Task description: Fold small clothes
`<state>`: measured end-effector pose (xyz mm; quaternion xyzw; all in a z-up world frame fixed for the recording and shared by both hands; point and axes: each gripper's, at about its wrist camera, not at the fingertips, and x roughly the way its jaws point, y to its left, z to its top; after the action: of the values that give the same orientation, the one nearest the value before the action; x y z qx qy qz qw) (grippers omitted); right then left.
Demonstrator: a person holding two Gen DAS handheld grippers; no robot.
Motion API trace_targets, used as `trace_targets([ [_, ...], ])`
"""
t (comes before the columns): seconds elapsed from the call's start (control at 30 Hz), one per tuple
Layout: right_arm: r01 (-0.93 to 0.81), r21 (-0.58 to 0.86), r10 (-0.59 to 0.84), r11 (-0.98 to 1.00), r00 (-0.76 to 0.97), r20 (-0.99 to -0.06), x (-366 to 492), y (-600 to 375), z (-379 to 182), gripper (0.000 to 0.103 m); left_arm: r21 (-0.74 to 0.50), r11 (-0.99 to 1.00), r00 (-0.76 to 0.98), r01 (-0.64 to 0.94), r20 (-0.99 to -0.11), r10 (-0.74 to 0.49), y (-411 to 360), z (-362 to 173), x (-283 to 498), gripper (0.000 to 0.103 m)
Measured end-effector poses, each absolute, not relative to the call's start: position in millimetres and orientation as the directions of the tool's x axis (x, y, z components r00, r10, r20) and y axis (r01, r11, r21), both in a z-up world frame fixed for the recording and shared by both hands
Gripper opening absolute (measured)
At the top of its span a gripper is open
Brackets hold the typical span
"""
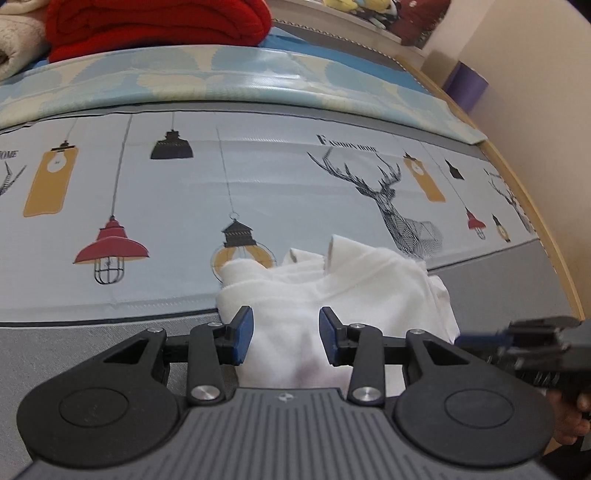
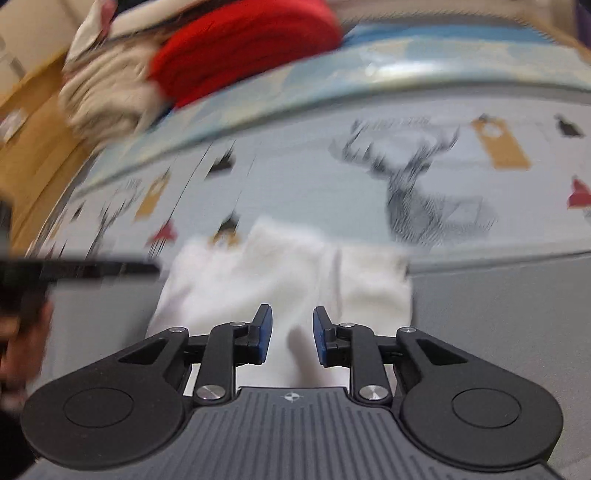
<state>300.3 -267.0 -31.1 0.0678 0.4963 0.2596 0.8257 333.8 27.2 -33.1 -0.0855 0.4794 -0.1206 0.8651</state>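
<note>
Support: wide grey woven surface (image 1: 92, 343) with a pale wooden edge strip (image 1: 532, 199) along its right side.

Covering: pale blue printed vinyl mat (image 1: 280, 184) lying flat across the middle, showing hanging lamps, lanterns and line-drawn stag heads.

Second layer: glossy blue-and-cream leaf-patterned sheet (image 1: 229, 70) overlapping the mat's far edge.

Far left corner: folded red knitted blanket (image 1: 155, 22) beside a cream fleecy blanket (image 1: 18, 48).

Near edge: crumpled small white cloth garment (image 1: 343, 288), lying half on the mat, half on the grey surface.
</note>
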Motion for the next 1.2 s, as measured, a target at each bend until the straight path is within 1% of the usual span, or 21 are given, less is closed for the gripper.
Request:
trace_targets([
  [0.07, -0.388, 0.328, 0.457, 0.861, 0.306, -0.835, 293, -266, -42, 0.025, -0.274, 0.949, 0.478, 0.156, -0.820, -0.315, 23, -36, 331, 0.043],
  [0.13, -0.397, 0.254, 0.370, 0.882, 0.249, -0.895, 286, -268, -59, 0.026, -0.247, 0.948, 0.405, 0.202, -0.860, -0.310, 14, -47, 328, 0.043],
  [0.17, -0.397, 0.248, 0.363, 0.884, 0.246, -0.899, 284, -270, -62, 0.026, -0.198, 0.954, 0.360, 0.227, -0.893, -0.271, 7, -56, 326, 0.043],
  [0.2, -0.387, 0.264, 0.375, 0.884, 0.249, -0.893, 284, -274, -61, 0.026, -0.136, 0.960, 0.327, 0.246, -0.921, -0.214, 2, -67, 324, 0.047],
  [0.23, -0.370, 0.280, 0.386, 0.886, 0.252, -0.888, 284, -276, -59, 0.026, -0.100, 0.963, 0.313, 0.249, -0.933, -0.178, 1, -73, 322, 0.049],
  [0.27, -0.357, 0.291, 0.392, 0.888, 0.253, -0.885, 283, -279, -57, 0.026, -0.104, 0.967, 0.313, 0.231, -0.933, -0.175, 3, -75, 322, 0.053],
  [0.37, -0.356, 0.288, 0.393, 0.889, 0.270, -0.879, 279, -284, -54, 0.028, -0.136, 0.983, 0.344, 0.125, -0.923, -0.172, 17, -67, 326, 0.055],
  [0.4, -0.344, 0.283, 0.386, 0.895, 0.281, -0.879, 279, -286, -53, 0.032, -0.139, 0.986, 0.363, 0.093, -0.918, -0.163, 22, -64, 326, 0.057],
  [0.43, -0.329, 0.277, 0.376, 0.903, 0.293, -0.879, 281, -289, -53, 0.040, -0.151, 0.986, 0.373, 0.065, -0.913, -0.165, 26, -62, 326, 0.057],
  [0.53, -0.260, 0.266, 0.344, 0.928, 0.334, -0.877, 286, -300, -53, 0.058, -0.271, 0.963, 0.338, -0.013, -0.907, -0.250, 39, -66, 333, 0.058],
  [0.57, -0.234, 0.288, 0.354, 0.929, 0.326, -0.877, 289, -305, -56, 0.059, -0.313, 0.949, 0.308, -0.038, -0.907, -0.286, 41, -72, 335, 0.061],
  [0.63, -0.195, 0.352, 0.396, 0.916, 0.280, -0.875, 295, -310, -65, 0.060, -0.370, 0.927, 0.248, -0.068, -0.906, -0.344, 41, -84, 336, 0.061],
  [0.7, -0.195, 0.374, 0.415, 0.907, 0.251, -0.874, 297, -306, -71, 0.060, -0.386, 0.920, 0.223, -0.074, -0.905, -0.362, 38, -91, 337, 0.066],
  [0.87, -0.177, 0.389, 0.421, 0.904, 0.209, -0.883, 303, -296, -81, 0.064, -0.420, 0.902, 0.219, -0.102, -0.894, -0.391, 43, -98, 342, 0.067],
  [0.93, -0.160, 0.397, 0.424, 0.904, 0.201, -0.883, 307, -295, -81, 0.064, -0.419, 0.904, 0.221, -0.092, -0.893, -0.391, 45, -98, 342, 0.064],
  [0.97, -0.158, 0.405, 0.431, 0.900, 0.200, -0.880, 307, -294, -81, 0.063, -0.413, 0.907, 0.227, -0.080, -0.894, -0.387, 45, -97, 342, 0.058],
  [1.0, -0.161, 0.418, 0.444, 0.894, 0.198, -0.874, 309, -292, -80, 0.059, -0.406, 0.911, 0.234, -0.071, -0.895, -0.380, 45, -97, 342, 0.046],
  [1.03, -0.166, 0.424, 0.451, 0.890, 0.196, -0.871, 310, -289, -80, 0.052, -0.405, 0.912, 0.242, -0.065, -0.893, -0.379, 47, -95, 343, 0.043],
  [1.07, -0.174, 0.425, 0.455, 0.888, 0.196, -0.869, 311, -286, -79, 0.047, -0.409, 0.911, 0.253, -0.058, -0.889, -0.383, 49, -92, 343, 0.038],
  [1.13, -0.195, 0.415, 0.451, 0.889, 0.216, -0.866, 312, -278, -76, 0.034, -0.366, 0.930, 0.317, -0.020, -0.885, -0.341, 53, -78, 342, 0.036],
  [1.2, -0.224, 0.426, 0.475, 0.876, 0.252, -0.843, 313, -268, -69, 0.027, -0.298, 0.955, 0.394, 0.000, -0.877, -0.274, 61, -62, 340, 0.035],
])
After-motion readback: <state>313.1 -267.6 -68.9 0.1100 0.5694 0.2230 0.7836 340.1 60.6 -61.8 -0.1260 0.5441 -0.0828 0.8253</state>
